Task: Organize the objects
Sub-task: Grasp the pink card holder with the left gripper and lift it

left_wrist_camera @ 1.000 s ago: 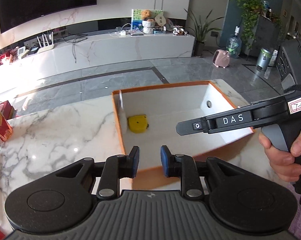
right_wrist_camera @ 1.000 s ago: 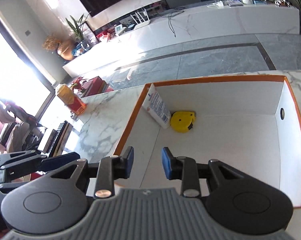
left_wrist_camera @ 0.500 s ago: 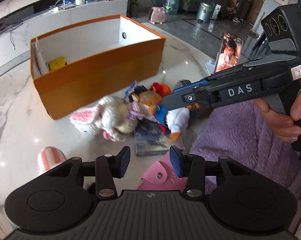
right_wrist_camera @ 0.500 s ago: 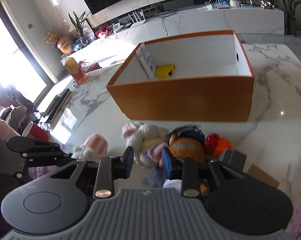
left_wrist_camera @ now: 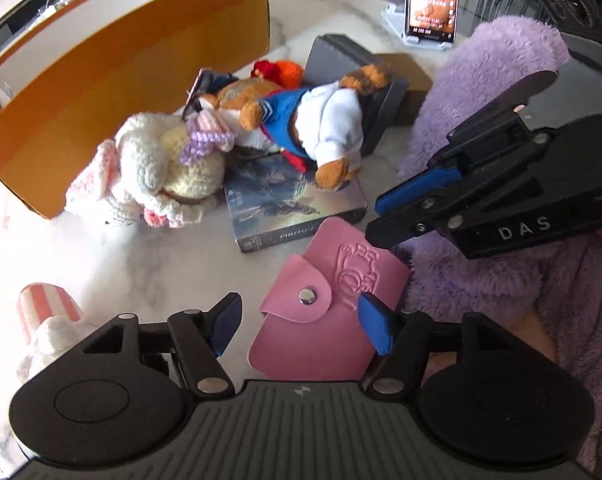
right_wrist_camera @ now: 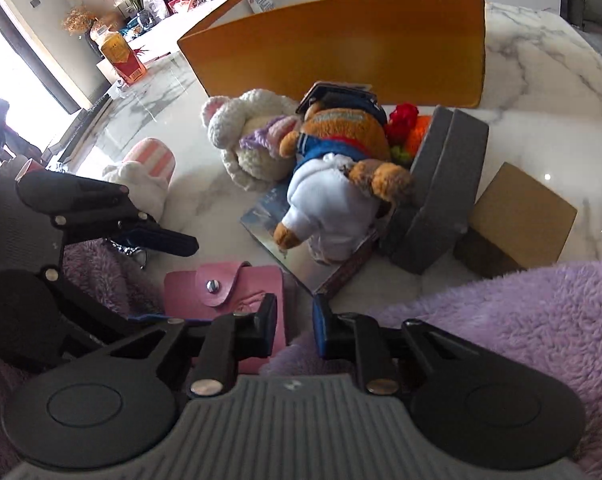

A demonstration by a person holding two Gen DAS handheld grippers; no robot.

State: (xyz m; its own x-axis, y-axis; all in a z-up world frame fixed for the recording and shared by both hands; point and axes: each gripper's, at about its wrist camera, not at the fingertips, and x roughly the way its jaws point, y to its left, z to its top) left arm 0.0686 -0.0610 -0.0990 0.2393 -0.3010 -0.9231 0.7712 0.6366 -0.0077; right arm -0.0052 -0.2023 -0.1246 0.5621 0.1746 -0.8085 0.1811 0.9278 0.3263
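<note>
A pink snap wallet [left_wrist_camera: 325,312] lies on the marble table at the near edge. My left gripper [left_wrist_camera: 299,326] is open, one finger on each side of the wallet, not touching it. My right gripper [right_wrist_camera: 295,326] is open a little and empty, just right of the wallet [right_wrist_camera: 221,284]. Behind lie a dark book [left_wrist_camera: 297,204], a bear in blue and white [left_wrist_camera: 301,120] on top of it, a cream crochet bunny [left_wrist_camera: 157,168] and a grey case [right_wrist_camera: 441,184]. The orange box [right_wrist_camera: 341,48] stands at the back.
A pink striped plush [left_wrist_camera: 45,316] lies at the left. A brown cardboard box [right_wrist_camera: 517,216] sits right of the grey case. Red and orange knit items [right_wrist_camera: 409,128] lie by the orange box. A purple fluffy sleeve [right_wrist_camera: 501,312] covers the near right. A photo stand [left_wrist_camera: 433,0] stands far right.
Both grippers pulled back from over the orange box and dropped low toward the near table edge. My left gripper opened wider and now straddles the pink wallet.
</note>
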